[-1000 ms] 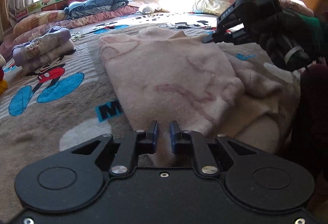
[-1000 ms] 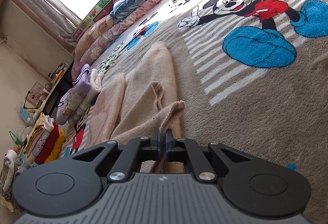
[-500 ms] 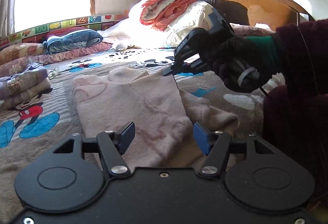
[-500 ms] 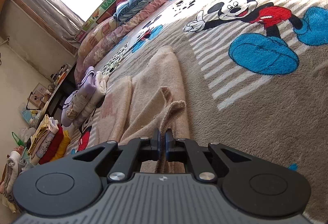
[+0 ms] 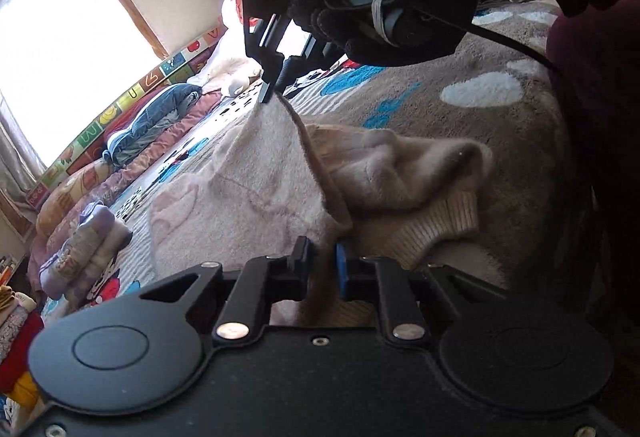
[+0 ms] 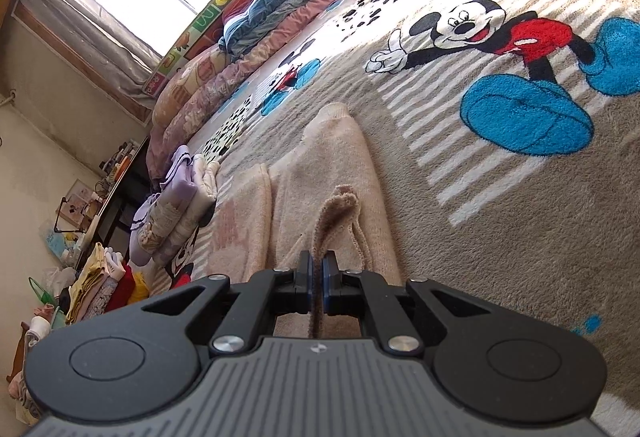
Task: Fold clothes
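A pale pink fuzzy sweater (image 5: 248, 197) lies partly folded on the cartoon-mouse blanket (image 5: 500, 141). Its ribbed hem (image 5: 444, 221) is bunched at the near right. My left gripper (image 5: 320, 259) is shut on a raised fold of the sweater's edge, which runs taut up to my right gripper (image 5: 267, 95), held by a dark-gloved hand (image 5: 360, 17). In the right wrist view my right gripper (image 6: 316, 269) is shut on a thin ridge of the sweater (image 6: 328, 173), whose sleeve stretches away across the blanket (image 6: 520, 237).
A folded lilac and cream stack (image 5: 84, 241) (image 6: 176, 205) sits left of the sweater. Rolled quilts and a blue bundle (image 6: 272, 9) line the window side. More folded clothes (image 6: 104, 289) are piled beyond the bed's edge. A dark sleeve (image 5: 600, 117) fills the right.
My left gripper, open half a second ago, has shut on the sweater's edge and tilted. The right gripper stayed shut on the cloth and now hangs above the left one.
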{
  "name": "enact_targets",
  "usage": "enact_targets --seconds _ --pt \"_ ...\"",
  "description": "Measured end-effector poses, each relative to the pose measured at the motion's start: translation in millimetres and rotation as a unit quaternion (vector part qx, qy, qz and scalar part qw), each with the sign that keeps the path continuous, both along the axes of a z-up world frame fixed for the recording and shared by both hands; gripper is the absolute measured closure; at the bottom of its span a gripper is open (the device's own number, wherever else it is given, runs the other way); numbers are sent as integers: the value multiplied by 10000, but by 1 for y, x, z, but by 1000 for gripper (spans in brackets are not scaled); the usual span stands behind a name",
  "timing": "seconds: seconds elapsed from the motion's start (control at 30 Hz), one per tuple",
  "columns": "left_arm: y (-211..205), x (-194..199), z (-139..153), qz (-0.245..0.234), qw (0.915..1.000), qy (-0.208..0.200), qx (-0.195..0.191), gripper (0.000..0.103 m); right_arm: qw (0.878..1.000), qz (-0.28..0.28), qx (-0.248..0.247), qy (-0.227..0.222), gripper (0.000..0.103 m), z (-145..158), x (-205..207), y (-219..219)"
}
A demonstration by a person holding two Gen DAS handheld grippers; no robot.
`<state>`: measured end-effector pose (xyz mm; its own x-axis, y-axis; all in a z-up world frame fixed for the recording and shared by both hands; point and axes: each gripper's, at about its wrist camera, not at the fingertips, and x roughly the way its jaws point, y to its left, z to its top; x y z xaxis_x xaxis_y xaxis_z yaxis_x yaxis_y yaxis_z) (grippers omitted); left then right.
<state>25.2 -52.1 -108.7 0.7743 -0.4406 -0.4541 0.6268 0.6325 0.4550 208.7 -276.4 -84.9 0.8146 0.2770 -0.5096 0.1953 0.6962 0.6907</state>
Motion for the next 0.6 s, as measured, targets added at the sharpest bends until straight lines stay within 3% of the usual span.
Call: enact_targets --seconds 0.1,0.2,0.37,0.53,0.6 --pt "14 12 10 198 9971 448 -575 93 9999 -16 66 -73 96 7 3 6" --pt "35 27 19 355 9833 1094 -1407 94 9999 58 27 -152 96 17 9 16" --pt "72 47 30 608 9367 1918 -2867 94 9992 228 -195 -263 96 34 22 39" --pt "98 52 28 833 8947 2472 -3626 95 9977 435 -306 -412 96 48 33 64" --pt "107 54 25 921 8818 2650 -3791 95 9970 555 -336 -420 96 50 39 76"
